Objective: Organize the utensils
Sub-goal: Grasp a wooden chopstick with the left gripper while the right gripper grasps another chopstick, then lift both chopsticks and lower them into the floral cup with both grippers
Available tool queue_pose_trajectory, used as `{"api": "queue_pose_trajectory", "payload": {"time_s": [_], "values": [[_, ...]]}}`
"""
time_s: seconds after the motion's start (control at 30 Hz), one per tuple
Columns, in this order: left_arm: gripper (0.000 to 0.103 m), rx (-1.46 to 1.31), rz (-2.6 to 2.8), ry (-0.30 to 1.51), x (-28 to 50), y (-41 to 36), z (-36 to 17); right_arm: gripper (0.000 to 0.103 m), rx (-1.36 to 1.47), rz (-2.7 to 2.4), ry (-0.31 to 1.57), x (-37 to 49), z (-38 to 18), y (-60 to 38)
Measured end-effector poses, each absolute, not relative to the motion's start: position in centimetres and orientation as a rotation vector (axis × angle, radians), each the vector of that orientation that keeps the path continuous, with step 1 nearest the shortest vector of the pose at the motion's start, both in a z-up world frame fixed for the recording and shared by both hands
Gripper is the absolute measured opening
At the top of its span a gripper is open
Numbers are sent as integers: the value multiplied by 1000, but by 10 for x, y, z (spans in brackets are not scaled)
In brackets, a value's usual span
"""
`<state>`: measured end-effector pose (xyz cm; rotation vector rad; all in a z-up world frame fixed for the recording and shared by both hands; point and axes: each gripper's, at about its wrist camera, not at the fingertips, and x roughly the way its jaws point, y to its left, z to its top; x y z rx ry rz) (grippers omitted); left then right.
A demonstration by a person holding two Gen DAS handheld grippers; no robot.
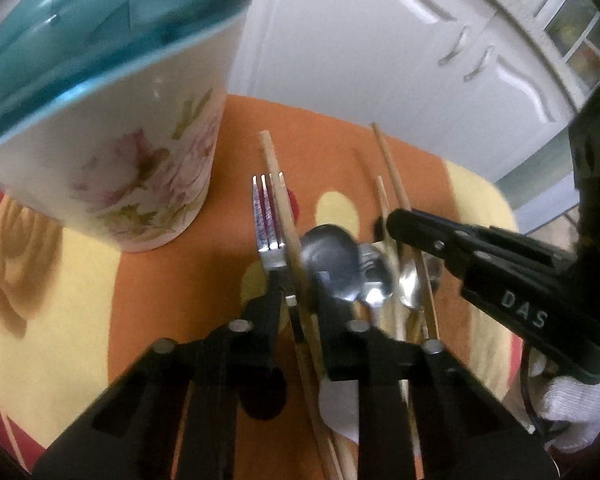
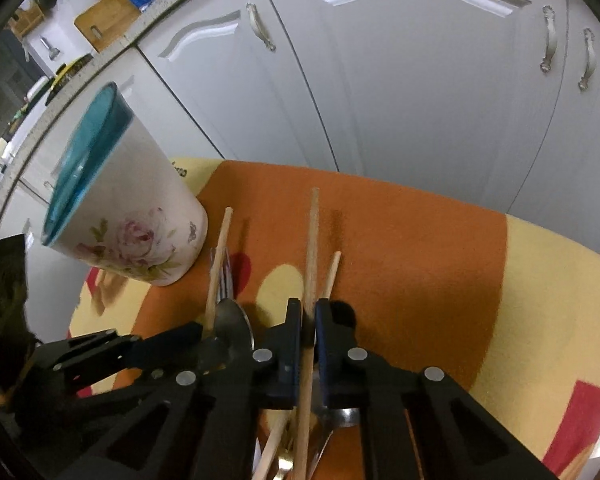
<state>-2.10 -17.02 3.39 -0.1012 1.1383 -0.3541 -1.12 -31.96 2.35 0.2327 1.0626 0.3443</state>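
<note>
White cabinet doors fill the background at 12 o'clock in both views. Below them the counter is covered by an orange, yellow and red patterned cloth.

A floral holder with a teal rim stands upright on the cloth, at 10 o'clock from the left tongs and at 9 to 10 o'clock from the right tongs.

The utensils lie in a loose cluster beside the holder's base. A fork, two spoons and several wooden chopsticks overlap one another, their tips pointing toward 12 o'clock.

The left tongs are drawn together around a chopstick and the fork's neck; both run between the jaws, and which one the pads actually press I cannot tell.

The right tongs are clamped on a long chopstick, which runs straight up between the pads toward 12 o'clock. A shorter chopstick lies just beside it at 1 o'clock, outside the grip.

A white-gloved hand shows at 4 o'clock in the left wrist view.
</note>
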Motion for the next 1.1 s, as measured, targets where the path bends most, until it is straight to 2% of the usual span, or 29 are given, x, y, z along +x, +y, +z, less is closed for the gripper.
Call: {"api": "queue_pose_trajectory", "payload": {"time_s": [0.53, 1.1], "values": [[6, -152, -501, 999, -77, -141, 117, 6, 248, 353, 838, -84, 114, -342], [5, -194, -508, 790, -81, -89, 238, 6, 158, 384, 643, -82, 212, -298]]}}
